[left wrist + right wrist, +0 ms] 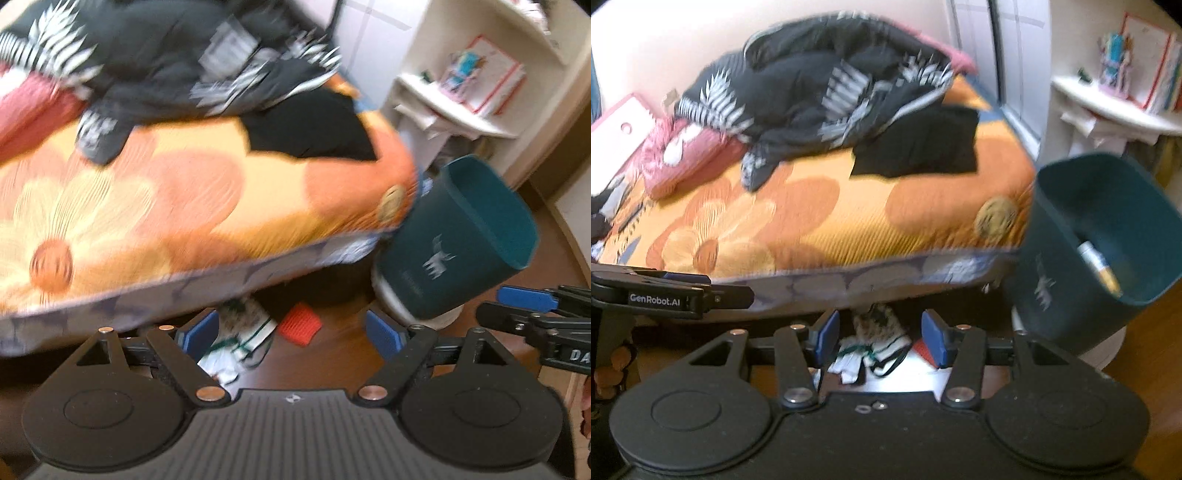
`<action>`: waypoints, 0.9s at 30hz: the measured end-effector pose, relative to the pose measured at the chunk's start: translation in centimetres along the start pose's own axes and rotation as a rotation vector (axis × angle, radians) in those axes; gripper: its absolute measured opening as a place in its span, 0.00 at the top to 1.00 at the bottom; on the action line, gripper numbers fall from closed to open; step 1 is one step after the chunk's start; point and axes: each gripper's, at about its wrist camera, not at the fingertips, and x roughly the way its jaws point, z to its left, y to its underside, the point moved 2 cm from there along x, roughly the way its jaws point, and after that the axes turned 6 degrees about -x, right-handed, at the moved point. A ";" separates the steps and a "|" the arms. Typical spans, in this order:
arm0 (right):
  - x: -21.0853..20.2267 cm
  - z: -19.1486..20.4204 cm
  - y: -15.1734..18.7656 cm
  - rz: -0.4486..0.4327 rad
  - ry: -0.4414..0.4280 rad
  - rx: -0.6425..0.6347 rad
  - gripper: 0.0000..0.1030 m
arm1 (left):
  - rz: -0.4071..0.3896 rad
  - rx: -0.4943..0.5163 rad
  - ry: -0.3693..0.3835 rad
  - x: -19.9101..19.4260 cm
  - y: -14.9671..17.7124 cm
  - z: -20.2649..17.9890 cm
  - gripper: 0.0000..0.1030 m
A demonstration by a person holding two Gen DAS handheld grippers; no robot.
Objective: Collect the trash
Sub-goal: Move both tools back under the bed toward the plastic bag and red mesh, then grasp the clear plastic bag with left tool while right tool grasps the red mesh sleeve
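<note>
A dark teal trash bin (pixel 458 236) with a white deer print stands on the wooden floor by the bed corner; it also shows in the right wrist view (pixel 1097 251), with a white and yellow item (pixel 1099 266) inside. On the floor by the bed lie a crumpled white and green wrapper (pixel 240 339) and a red ridged piece (pixel 300 323). The wrapper (pixel 871 354) and the red piece (pixel 925 350) also lie between the right gripper's fingers in its view. My left gripper (pixel 291 332) is open and empty above them. My right gripper (pixel 881 338) is open and empty.
A bed with an orange floral cover (pixel 166 199) fills the left and middle, with dark patterned bedding (pixel 177 55) and a black cloth (pixel 314 133) on it. A white shelf (pixel 461 103) with books and papers stands at the right. The other gripper (pixel 535 314) shows at the right edge.
</note>
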 end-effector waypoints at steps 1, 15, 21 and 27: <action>0.9 0.2 0.2 0.016 -0.001 -0.003 0.52 | 0.020 -0.017 -0.014 0.9 0.4 1.2 0.16; 16.1 -1.6 2.9 0.194 0.025 -0.039 0.52 | 0.252 -0.034 -0.249 13.8 4.4 12.7 0.16; 22.9 -3.6 4.4 0.267 0.049 -0.046 0.52 | 0.360 0.041 -0.261 19.5 5.5 15.7 0.16; 30.1 -4.7 6.3 0.386 0.092 -0.070 0.52 | 0.496 0.015 -0.248 25.8 7.2 18.3 0.16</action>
